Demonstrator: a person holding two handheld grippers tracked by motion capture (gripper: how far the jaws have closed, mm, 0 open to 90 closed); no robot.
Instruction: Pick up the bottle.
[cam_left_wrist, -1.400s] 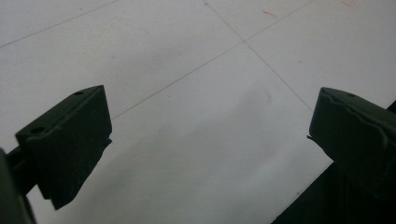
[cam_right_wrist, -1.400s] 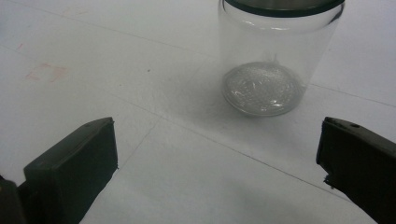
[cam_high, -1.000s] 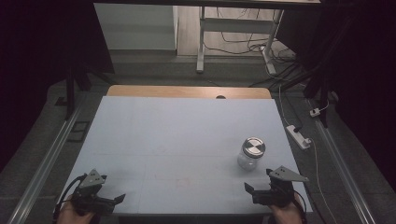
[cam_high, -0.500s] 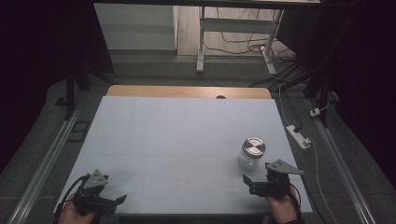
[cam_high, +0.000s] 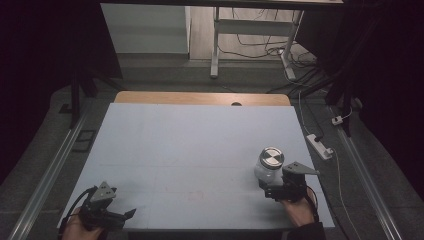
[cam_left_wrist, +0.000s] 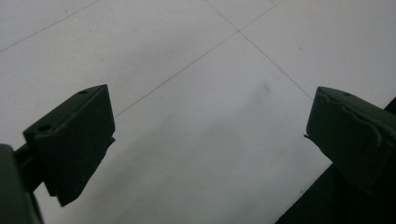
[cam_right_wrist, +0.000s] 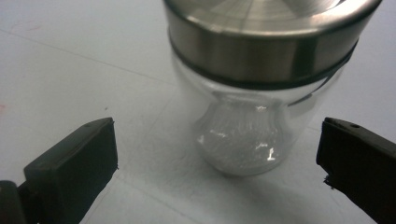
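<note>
Now the right gripper (cam_high: 272, 189) lines up on the glass jar (cam_high: 269, 165) near the table's (cam_high: 200, 145) right edge, jaws spread wide; next, ease forward and clamp below the steel lid (cam_right_wrist: 268, 32)

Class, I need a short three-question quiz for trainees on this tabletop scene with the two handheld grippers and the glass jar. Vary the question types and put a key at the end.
1. True or false: the right gripper is already clamped on the glass jar.
2. Multiple choice: the jar's metal lid is A) lying beside the jar, B) on the jar, C) held by the left gripper.
3. Short answer: what lies between the left gripper's jaws?

Key
1. False: its jaws stand open, the jar upright just ahead of them, untouched.
2. B.
3. Nothing except bare pale table; its jaws are open.
</note>
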